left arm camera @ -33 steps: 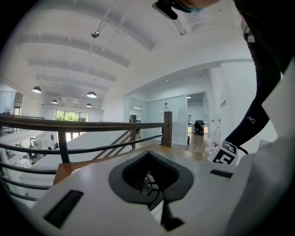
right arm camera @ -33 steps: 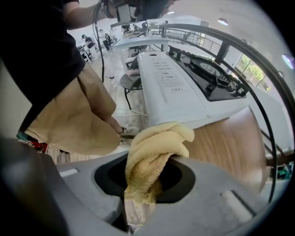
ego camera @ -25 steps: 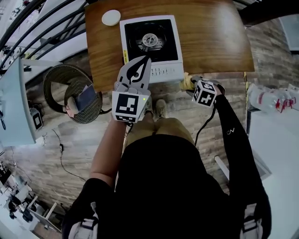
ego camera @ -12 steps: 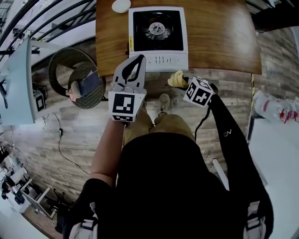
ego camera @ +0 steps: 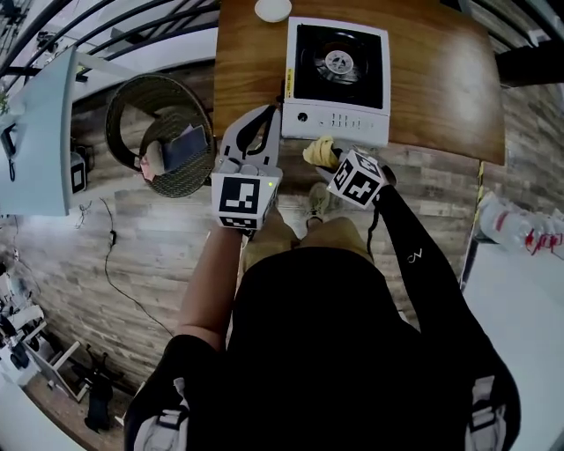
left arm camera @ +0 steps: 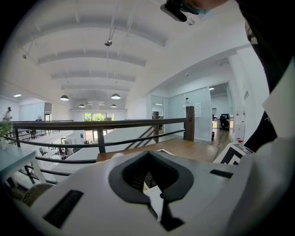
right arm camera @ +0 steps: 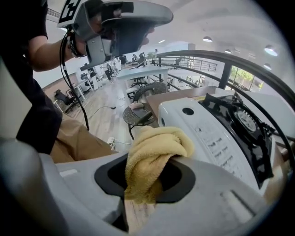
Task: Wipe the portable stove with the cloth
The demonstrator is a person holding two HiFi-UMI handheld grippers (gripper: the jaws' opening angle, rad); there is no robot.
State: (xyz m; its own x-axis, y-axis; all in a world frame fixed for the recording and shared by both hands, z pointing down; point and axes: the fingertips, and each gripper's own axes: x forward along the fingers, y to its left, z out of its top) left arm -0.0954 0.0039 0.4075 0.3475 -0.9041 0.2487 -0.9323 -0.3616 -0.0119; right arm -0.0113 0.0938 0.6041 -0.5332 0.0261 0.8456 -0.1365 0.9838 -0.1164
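The white portable stove with a black burner top stands on the wooden table. My right gripper is shut on a bunched yellow cloth, held just off the left part of the stove's front edge. In the right gripper view the cloth bulges up between the jaws, with the stove's control panel right behind it. My left gripper is shut on nothing, its tip at the table's front edge just left of the stove. In the left gripper view a sliver of the stove shows through the jaw gap.
A small white round lid lies on the table beyond the stove. A round wicker chair with items in it stands on the floor at left, next to a white desk. Railings run along the far left. Plastic bottles sit at right.
The right gripper has carried the cloth leftward along the stove's front, from its right corner to its left part. The left gripper's tip has come off the stove to its left.
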